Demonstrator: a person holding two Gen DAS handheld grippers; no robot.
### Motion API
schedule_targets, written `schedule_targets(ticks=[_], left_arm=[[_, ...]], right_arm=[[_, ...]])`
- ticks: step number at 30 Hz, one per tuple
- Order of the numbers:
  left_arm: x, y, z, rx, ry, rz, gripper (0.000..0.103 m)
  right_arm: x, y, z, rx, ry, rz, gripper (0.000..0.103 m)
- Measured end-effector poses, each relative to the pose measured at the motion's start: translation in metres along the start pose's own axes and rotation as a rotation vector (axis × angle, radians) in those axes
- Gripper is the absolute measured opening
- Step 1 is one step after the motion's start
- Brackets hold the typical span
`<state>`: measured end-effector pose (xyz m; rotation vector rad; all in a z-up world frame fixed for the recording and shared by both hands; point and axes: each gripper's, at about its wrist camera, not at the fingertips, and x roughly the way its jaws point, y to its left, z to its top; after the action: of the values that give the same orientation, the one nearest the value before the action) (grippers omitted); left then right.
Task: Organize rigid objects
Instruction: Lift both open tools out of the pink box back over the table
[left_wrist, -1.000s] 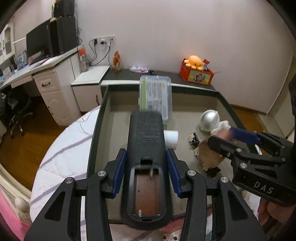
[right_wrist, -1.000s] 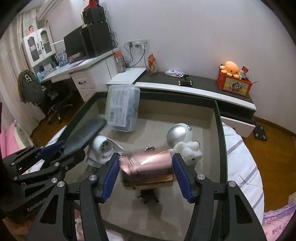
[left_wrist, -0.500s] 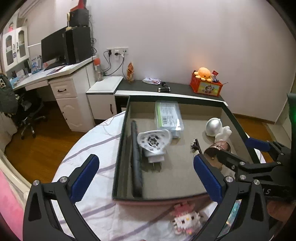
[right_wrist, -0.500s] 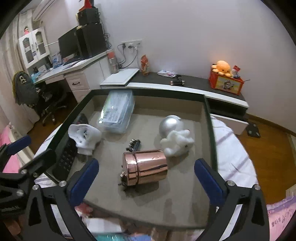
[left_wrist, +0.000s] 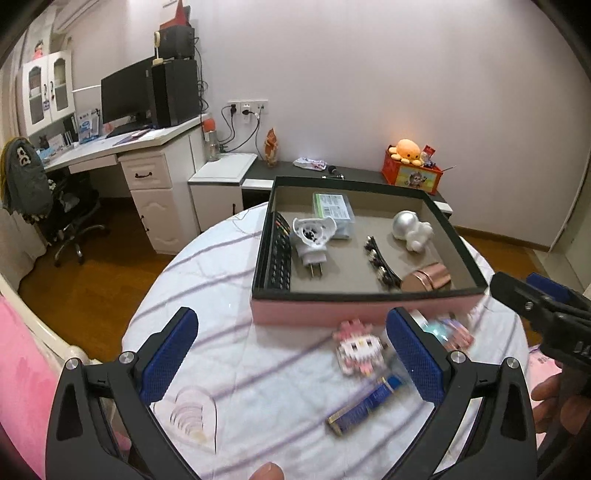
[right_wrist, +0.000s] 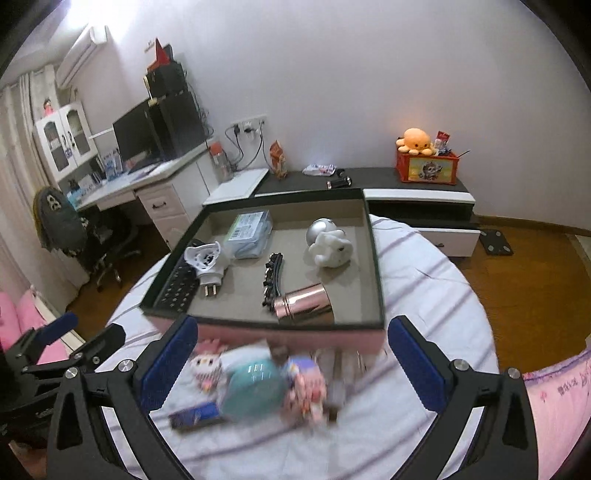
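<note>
Already the shallow box (right_wrist: 373, 258) with the pink outer wall holds a fair share of the rigid things: a black remote control (right_wrist: 177, 286) along its left wall, a white plug-in device (right_wrist: 207, 264) beside it, a clear plastic case (right_wrist: 249, 234) toward the back, a silver-and-white figurine (right_wrist: 328, 243), a black hair clip (right_wrist: 273, 277) and a copper-coloured cup (right_wrist: 306, 304) lying on its side near the front wall. Both tools are empty: the left gripper (left_wrist: 291, 358) has its fingers spread wide with nothing between the blue pads, and the right gripper (right_wrist: 291, 363) likewise stands fully apart and holds nothing. What is left lies outside the box, on the striped white cloth (left_wrist: 229, 280) just in front of the pink wall: a small pink-and-white block figure (left_wrist: 356, 347), a dark blue flat bar (left_wrist: 364, 408), a teal rounded thing (right_wrist: 251, 386), too blurred to name, and another pinkish toy (right_wrist: 306, 384). By my reading the job is somewhat past halfway, with these loose pieces not yet put in.
</note>
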<state>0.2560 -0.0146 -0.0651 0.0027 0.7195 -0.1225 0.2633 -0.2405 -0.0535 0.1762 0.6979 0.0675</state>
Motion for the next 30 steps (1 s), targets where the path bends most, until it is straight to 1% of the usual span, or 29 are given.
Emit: schedule_targets(ticks=[8,10,14,22,30], left_arm=[[-0.054,-0.007,-0.028,-0.011,-0.032,-0.008,0.103],[-0.063,-0.01,-0.034,-0.01,-0.037,-0.004,0.103],[-0.085,-0.01,-0.05,-0.013,-0.055,0.003,0.103],[-0.134,-0.008,-0.085,-0.014,-0.105,0.016,0.103],[-0.169,-0.006,-0.106,-0.02,-0.157,0.023,0.103]], right_arm=[[-0.064,0.003,-0.03,0.009,-0.085,-0.019,0.103],[-0.078,0.006,-0.042,0.011,-0.106,-0.01,0.103],[-0.1,0.014,-0.063,-0.014,-0.149,-0.056,0.103],[-0.145,0.029,-0.094,-0.039,-0.193,-0.072,0.103],[-0.181,0.039,-0.113,-0.057,-0.237,-0.092,0.103]])
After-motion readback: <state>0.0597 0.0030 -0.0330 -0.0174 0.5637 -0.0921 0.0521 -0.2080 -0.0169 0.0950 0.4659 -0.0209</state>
